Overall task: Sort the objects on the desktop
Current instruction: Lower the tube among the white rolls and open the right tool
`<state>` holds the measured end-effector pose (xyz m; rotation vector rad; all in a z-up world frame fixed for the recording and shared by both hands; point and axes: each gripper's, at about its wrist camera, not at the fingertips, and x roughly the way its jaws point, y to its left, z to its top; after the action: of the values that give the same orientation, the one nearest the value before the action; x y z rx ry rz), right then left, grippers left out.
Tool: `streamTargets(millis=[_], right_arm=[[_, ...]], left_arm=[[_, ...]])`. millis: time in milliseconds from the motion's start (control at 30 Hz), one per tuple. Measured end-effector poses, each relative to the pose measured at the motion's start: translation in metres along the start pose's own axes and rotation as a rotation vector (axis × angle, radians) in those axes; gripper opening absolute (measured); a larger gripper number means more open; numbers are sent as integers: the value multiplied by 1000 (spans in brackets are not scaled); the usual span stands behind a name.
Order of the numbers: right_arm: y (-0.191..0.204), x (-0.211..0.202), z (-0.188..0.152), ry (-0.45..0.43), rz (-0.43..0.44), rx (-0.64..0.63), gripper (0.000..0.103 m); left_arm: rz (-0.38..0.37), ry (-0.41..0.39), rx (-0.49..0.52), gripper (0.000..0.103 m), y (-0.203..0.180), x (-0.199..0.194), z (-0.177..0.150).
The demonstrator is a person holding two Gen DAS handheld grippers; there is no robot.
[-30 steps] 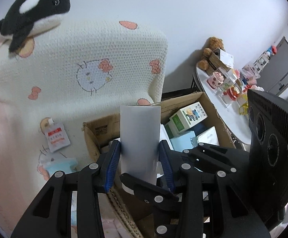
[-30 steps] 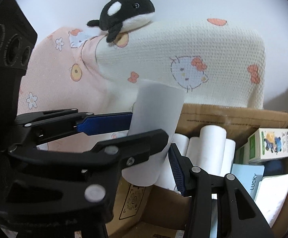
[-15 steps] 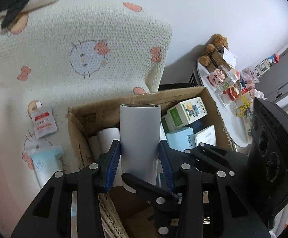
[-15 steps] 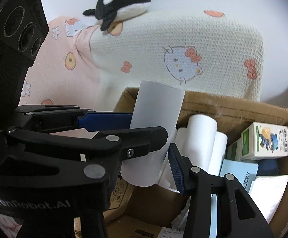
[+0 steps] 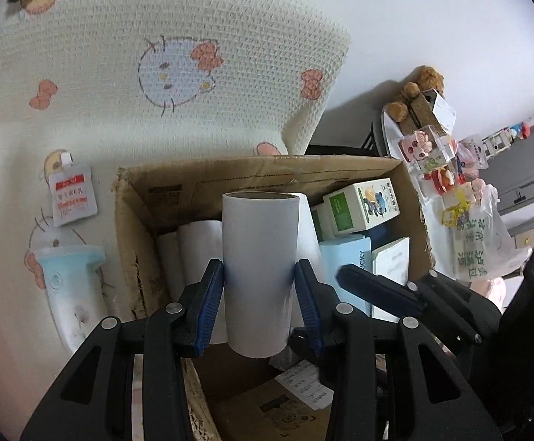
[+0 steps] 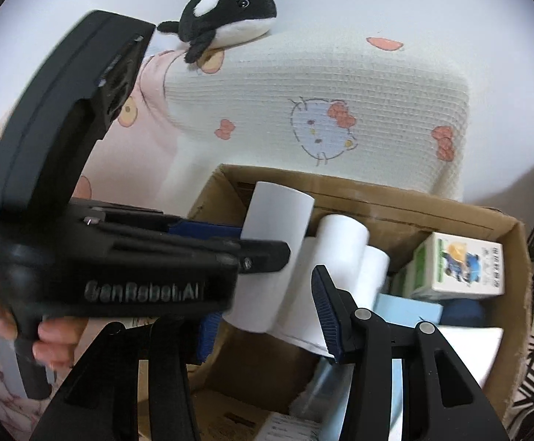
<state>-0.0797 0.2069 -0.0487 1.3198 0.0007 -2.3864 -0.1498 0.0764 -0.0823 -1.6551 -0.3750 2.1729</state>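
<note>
1 roll [image 5: 259, 272] between left tool [image 5: 259, 294] pads

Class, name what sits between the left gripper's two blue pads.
A white roll, upright and pinched between the left gripper pads above the cardboard box, shown in the left wrist view.

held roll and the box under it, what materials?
Roll: matte white paper, likely wound on a brown cardboard core, which shows at its open top end. Cardboard box: brown corrugated board, raw finish, with frayed, crumbling edges.
</note>
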Motion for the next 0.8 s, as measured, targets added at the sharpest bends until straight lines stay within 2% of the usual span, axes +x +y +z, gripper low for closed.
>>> streamTargets(millis=[167, 367, 500, 533, 567, 600, 633, 700, 800], right_arm=[[-12, -1, -8, 34, -34, 17, 44], [-26, 6, -15, 63, -27, 70, 44], [-31, 11, -14, 61, -10, 85, 44], [-32, 12, -14, 61, -4, 88, 44], [-32, 13, -13, 63, 3, 88, 44], [-31, 15, -13, 66, 10, 88, 44], [-31, 17, -13, 69, 18, 92, 44], [-30, 20, -12, 78, 6, 96, 44], [-30, 25, -12, 87, -19, 98, 44]], left_arm=[[-3, 29, -36, 44, 5, 8, 1], [-32, 2, -76, 44, 9, 5, 3], [-17, -10, -63, 43, 9, 4, 4], [-12, -12, -57, 42, 8, 4, 4], [-9, -14, -55, 32, 8, 4, 4], [-5, -16, -65, 17, 10, 5, 3], [-2, -14, -81, 11, 13, 6, 4], [-14, -14, -105, 7, 18, 8, 5], [-20, -15, -97, 7, 18, 8, 5]])
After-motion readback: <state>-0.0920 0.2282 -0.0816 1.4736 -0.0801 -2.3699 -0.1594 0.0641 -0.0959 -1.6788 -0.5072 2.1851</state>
